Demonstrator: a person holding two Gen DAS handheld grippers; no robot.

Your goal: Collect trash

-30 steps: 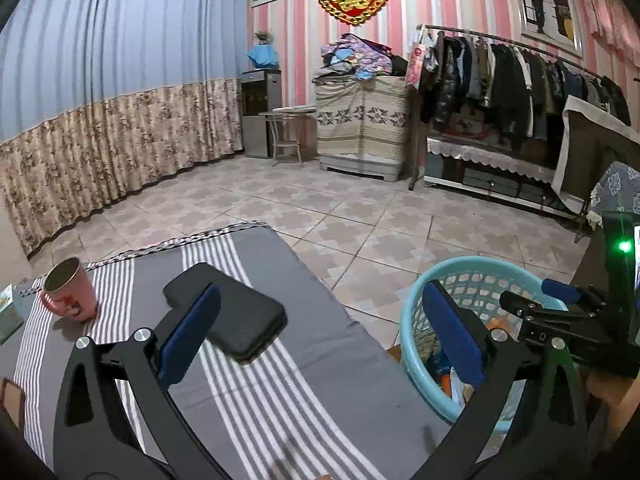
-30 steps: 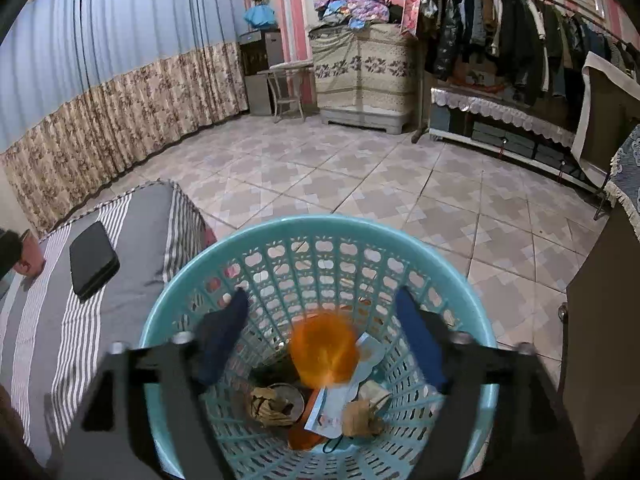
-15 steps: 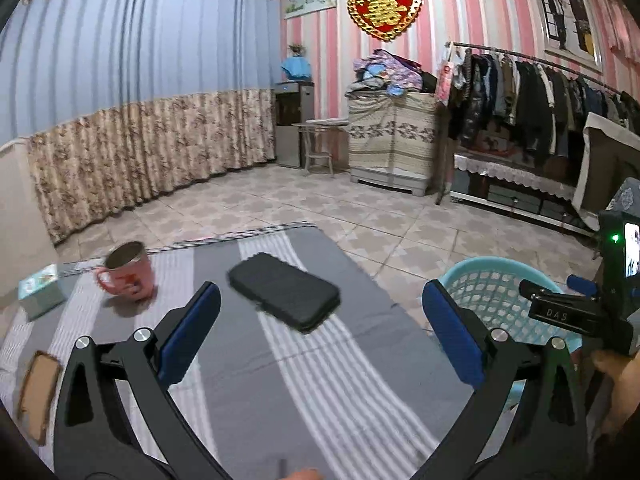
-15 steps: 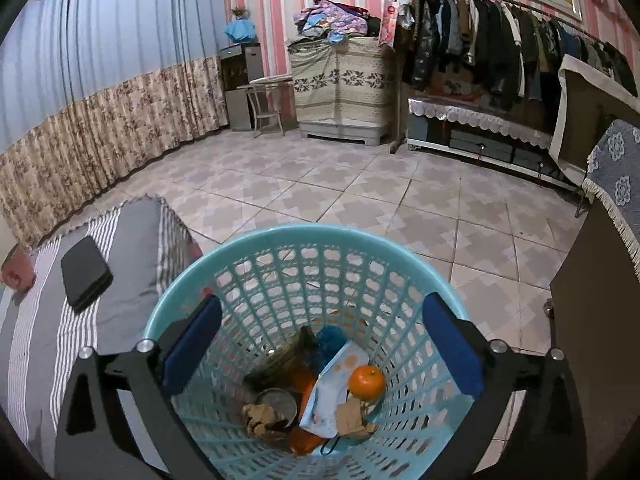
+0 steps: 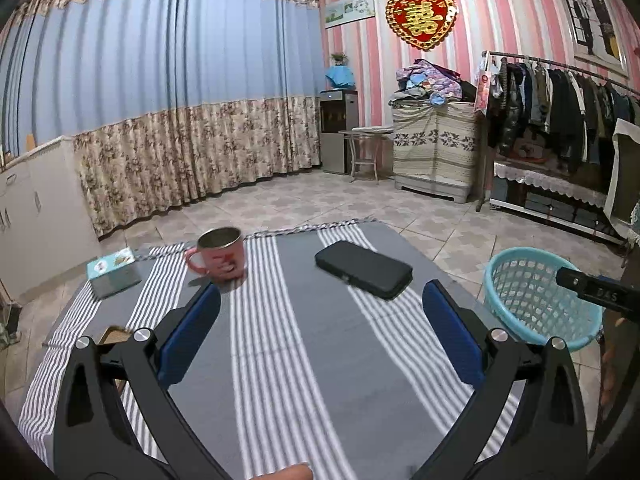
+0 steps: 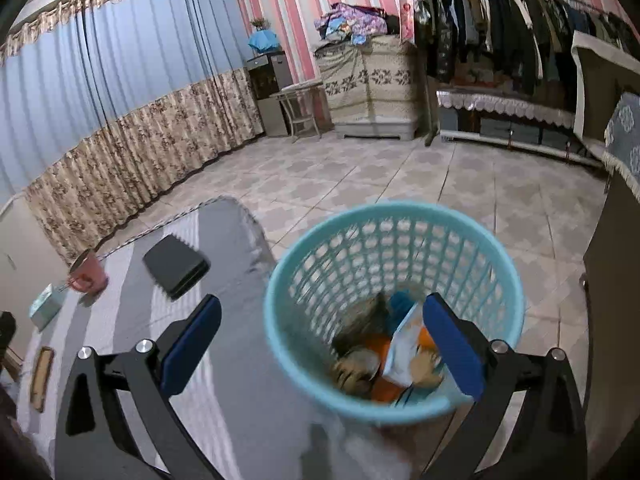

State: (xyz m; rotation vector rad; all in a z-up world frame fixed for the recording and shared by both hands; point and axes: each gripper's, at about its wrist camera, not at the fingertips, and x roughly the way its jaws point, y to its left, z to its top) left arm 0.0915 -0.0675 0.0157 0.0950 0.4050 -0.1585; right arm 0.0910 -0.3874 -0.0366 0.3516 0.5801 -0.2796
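Observation:
A light blue mesh basket (image 6: 394, 216) stands on the floor beside the table and holds several pieces of trash, among them an orange (image 6: 424, 336) and a paper wrapper (image 6: 404, 348). It also shows in the left wrist view (image 5: 540, 292). My right gripper (image 6: 320, 340) is open and empty above the basket's near rim. My left gripper (image 5: 320, 336) is open and empty over the grey striped tablecloth (image 5: 288, 360). A flat brown piece (image 6: 42, 376) lies at the table's left edge; it also shows in the left wrist view (image 5: 112, 334).
On the table are a pink mug (image 5: 220, 258), a black case (image 5: 364, 268) and a teal tissue box (image 5: 114, 272). Curtains, a clothes rack (image 5: 560, 120) and a covered cabinet (image 5: 434, 160) line the tiled room.
The orange fell from my right gripper into the basket. The right gripper has pulled back and left. The left gripper swung left, so more of the table shows.

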